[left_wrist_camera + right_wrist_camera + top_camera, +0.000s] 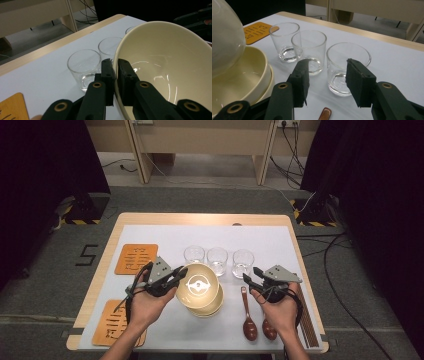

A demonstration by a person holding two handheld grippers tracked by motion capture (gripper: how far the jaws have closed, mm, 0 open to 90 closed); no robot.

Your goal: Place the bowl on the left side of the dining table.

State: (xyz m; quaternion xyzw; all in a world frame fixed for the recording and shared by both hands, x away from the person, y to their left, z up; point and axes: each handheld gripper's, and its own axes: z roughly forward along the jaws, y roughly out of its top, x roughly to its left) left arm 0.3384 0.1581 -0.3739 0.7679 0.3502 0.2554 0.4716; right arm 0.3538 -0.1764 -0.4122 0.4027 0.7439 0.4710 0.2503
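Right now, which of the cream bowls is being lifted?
The top cream ceramic bowl: the left claw pinches its rim and tilts it above the stacked bowls resting on the table.

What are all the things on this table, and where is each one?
Bowls: a stack of cream ones, table centre; the top one lifted, pinched at its rim.
Glasses: three, clear, in a row behind the bowls.
Mats: two, orange, along the left side.
Spoons: two, brown, right of the bowls.
Dark sticks: right edge, count unclear.
Left gripper: black, shut on the top bowl's rim.
Right gripper: black, open, empty, by the glasses.
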